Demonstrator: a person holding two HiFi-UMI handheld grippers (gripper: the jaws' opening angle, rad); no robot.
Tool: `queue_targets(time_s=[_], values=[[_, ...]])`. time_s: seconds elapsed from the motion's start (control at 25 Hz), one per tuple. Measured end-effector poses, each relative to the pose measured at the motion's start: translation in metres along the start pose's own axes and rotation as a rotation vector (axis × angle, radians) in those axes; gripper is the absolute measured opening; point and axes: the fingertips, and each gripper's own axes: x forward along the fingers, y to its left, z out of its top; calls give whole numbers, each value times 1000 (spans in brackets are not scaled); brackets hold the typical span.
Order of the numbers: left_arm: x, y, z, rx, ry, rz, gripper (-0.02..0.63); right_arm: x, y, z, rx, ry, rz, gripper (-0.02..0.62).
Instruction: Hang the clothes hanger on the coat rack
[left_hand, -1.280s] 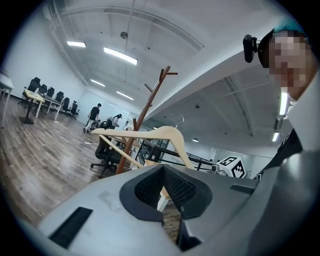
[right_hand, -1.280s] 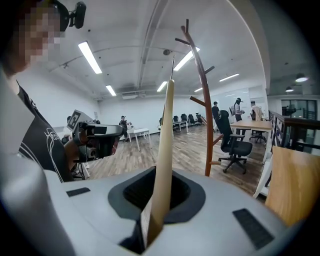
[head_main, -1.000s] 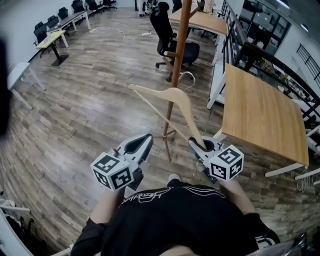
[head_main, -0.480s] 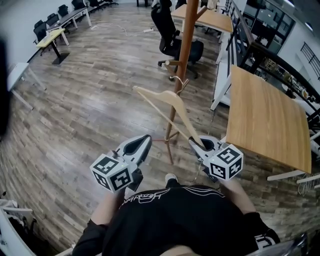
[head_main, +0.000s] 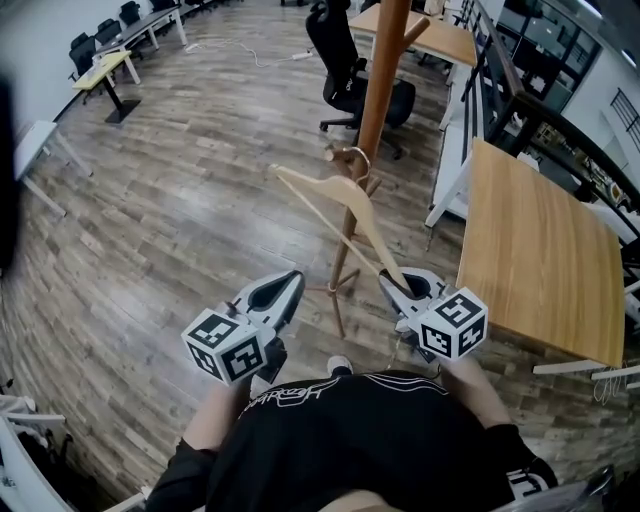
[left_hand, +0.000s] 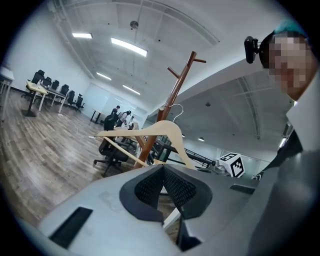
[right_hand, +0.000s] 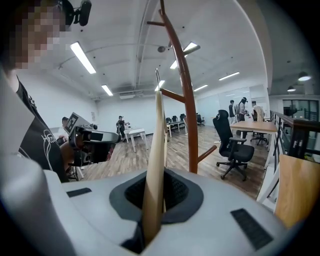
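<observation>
A pale wooden clothes hanger with a metal hook is held up in front of me, its hook close to the brown coat rack pole and a low peg. My right gripper is shut on the hanger's right end; in the right gripper view the hanger rises edge-on from between the pads, with the coat rack just behind. My left gripper hovers to the left of it, shut and holding nothing. In the left gripper view the hanger and coat rack lie ahead.
A wooden table stands at the right, beside a railing. A black office chair sits behind the rack. The rack's feet spread over the wood floor just ahead of my grippers. Desks and chairs line the far left.
Both grippers and the hanger have moved forward toward the coat rack. The pole looks larger and the hanger's hook is nearer to it. The grip on the hanger is unchanged.
</observation>
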Motion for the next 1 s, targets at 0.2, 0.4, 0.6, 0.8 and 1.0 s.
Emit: queue_targets(time_s=[0.2,0.4,0.6,0.8,1.0], values=[[19,13,-2,-15,14,13,8,13,-23,0,18,4,4,46],[33,25,-6,-32,31,28,8,24,-38,-5,33,15,12,46],[44,34,-10,-50,48,42,8,33,-49,-13,55,33,21,46],[52,37,-13,-54,63,43,8,39,-54,-20,73,42,30,46],[55,41,-17,-56,77,50,8,46,-59,-30,75,57,31,46]])
